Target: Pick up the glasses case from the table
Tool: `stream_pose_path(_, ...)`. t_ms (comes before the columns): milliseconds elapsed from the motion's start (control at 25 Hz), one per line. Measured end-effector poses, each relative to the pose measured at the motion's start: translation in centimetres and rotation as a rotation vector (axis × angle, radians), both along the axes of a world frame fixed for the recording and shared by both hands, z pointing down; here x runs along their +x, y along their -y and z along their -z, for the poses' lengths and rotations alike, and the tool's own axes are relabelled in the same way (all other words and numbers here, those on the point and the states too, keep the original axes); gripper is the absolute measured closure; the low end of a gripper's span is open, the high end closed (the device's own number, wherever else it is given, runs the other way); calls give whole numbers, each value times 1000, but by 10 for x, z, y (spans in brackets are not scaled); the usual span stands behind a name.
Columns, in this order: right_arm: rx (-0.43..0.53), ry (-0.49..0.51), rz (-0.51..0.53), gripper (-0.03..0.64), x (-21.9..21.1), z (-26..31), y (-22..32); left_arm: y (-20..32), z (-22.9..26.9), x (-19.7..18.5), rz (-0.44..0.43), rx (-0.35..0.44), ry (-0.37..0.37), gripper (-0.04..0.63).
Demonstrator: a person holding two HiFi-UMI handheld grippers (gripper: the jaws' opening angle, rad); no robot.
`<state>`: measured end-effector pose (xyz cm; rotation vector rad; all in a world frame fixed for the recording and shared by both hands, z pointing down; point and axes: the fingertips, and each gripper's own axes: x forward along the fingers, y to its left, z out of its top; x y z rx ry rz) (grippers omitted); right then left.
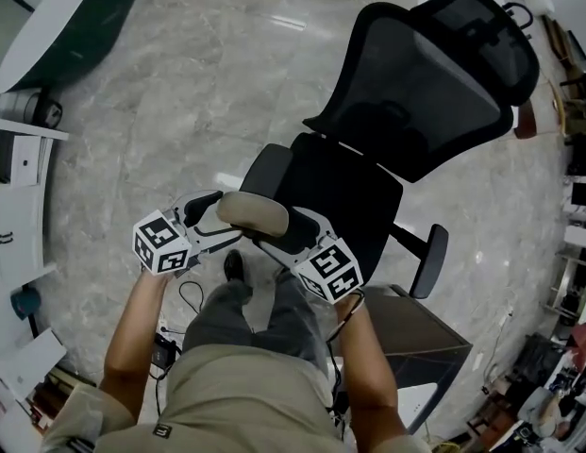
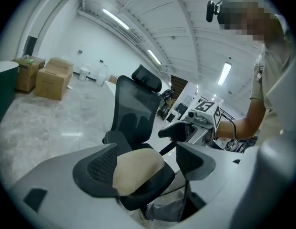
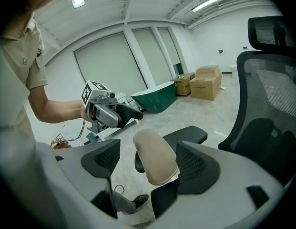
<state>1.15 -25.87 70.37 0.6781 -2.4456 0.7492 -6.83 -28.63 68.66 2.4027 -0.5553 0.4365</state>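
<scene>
A beige oval glasses case [image 1: 253, 213] hangs in the air over the front of a black office chair [image 1: 406, 92], between my two grippers. My left gripper [image 1: 215, 220] comes at it from the left and my right gripper [image 1: 291, 234] from the right. In the left gripper view the case [image 2: 138, 171] leans on one pad [image 2: 97, 168], while the other jaw stands apart from it. In the right gripper view the case [image 3: 155, 156] lies next to one pad [image 3: 198, 163], with a gap to the other. Both stand wide open. What bears the case is hidden.
The chair's seat [image 1: 354, 192] and armrest [image 3: 188, 133] lie right behind the case. The person's legs [image 1: 255, 319] are below the grippers. Cardboard boxes [image 2: 52, 78] and a green-based table [image 3: 155, 97] stand further off on the marble floor [image 1: 179, 92]. A grey cabinet [image 1: 429, 338] is at the right.
</scene>
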Motion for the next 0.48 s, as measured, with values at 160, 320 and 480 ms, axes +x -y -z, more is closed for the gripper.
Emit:
stream_pose_path(160,4,-63,39,273,2,-25,-3,1,-22,1,24,-25,21,199)
stream_pose_path(320,23,-121,68,270,2,-46,-1,5,-40,-1,47,-53,11,192)
stream_pose_path(480,14,-143,107,270,-4,-64,-3,6,-55,1,56,-69,3,192)
